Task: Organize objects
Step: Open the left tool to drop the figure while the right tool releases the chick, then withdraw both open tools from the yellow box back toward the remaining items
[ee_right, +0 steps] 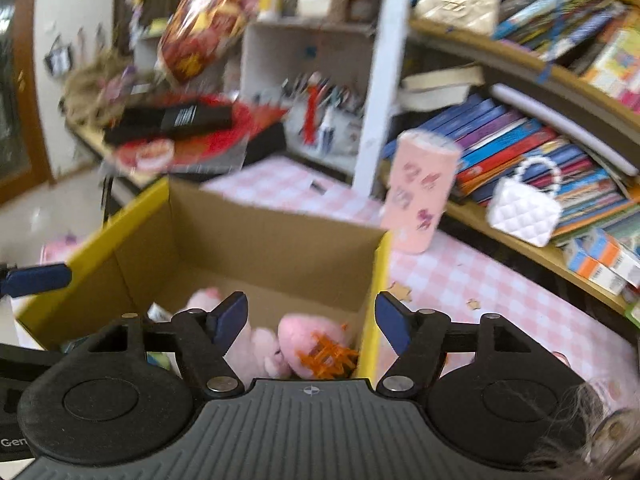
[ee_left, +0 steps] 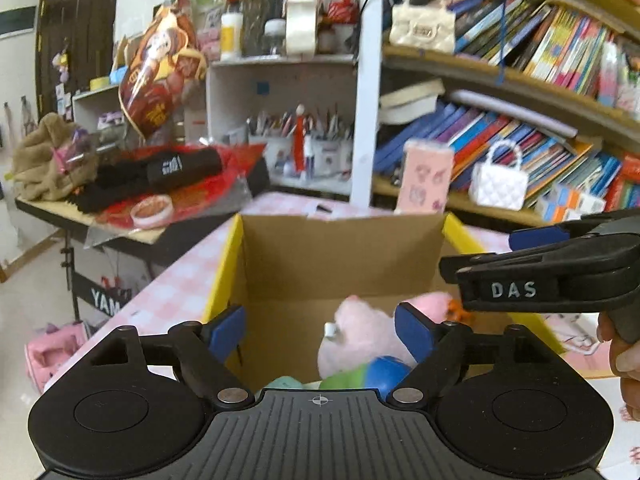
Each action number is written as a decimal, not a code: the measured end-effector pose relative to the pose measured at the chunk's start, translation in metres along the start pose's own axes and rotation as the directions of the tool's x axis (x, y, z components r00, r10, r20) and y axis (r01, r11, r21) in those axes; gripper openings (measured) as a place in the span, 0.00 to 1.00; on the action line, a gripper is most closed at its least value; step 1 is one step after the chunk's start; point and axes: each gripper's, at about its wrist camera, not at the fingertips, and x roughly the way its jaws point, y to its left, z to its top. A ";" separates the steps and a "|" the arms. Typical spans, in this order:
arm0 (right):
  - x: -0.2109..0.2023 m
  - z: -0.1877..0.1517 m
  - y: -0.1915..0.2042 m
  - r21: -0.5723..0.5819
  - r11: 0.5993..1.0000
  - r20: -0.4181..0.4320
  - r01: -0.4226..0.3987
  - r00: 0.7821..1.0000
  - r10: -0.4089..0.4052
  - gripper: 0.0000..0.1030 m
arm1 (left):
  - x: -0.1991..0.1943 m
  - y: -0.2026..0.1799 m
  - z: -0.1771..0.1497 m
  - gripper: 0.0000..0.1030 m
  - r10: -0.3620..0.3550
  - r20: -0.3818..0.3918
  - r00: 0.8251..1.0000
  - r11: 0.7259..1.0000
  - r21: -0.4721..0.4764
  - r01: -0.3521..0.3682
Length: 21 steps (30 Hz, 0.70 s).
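Note:
An open cardboard box point(ee_left: 340, 256) with yellow outer sides stands on the pink checked table point(ee_left: 176, 280). Inside lie a pink plush toy point(ee_left: 360, 336), a blue and green ball point(ee_left: 384, 372) and an orange spiky toy point(ee_right: 328, 356). My left gripper point(ee_left: 320, 332) is open and empty above the box's near part. My right gripper point(ee_right: 312, 320) is open and empty over the box's right wall point(ee_right: 376, 280); it shows from the side in the left wrist view point(ee_left: 520, 256). The plush also shows in the right wrist view point(ee_right: 296, 340).
A pink printed cup point(ee_right: 420, 196) stands on the table beyond the box. Shelves of books point(ee_left: 520, 132) with a white quilted handbag point(ee_left: 500, 180) run along the right. A cluttered side table point(ee_left: 140, 192) sits at the left. Small wooden stars point(ee_right: 404, 292) lie on the cloth.

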 end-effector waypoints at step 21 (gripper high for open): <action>-0.098 -0.098 0.064 0.116 0.986 -0.069 0.119 0.991 -0.111 0.66 | -0.093 0.036 -0.080 0.83 0.023 -0.095 0.995 0.998 -0.063 -0.030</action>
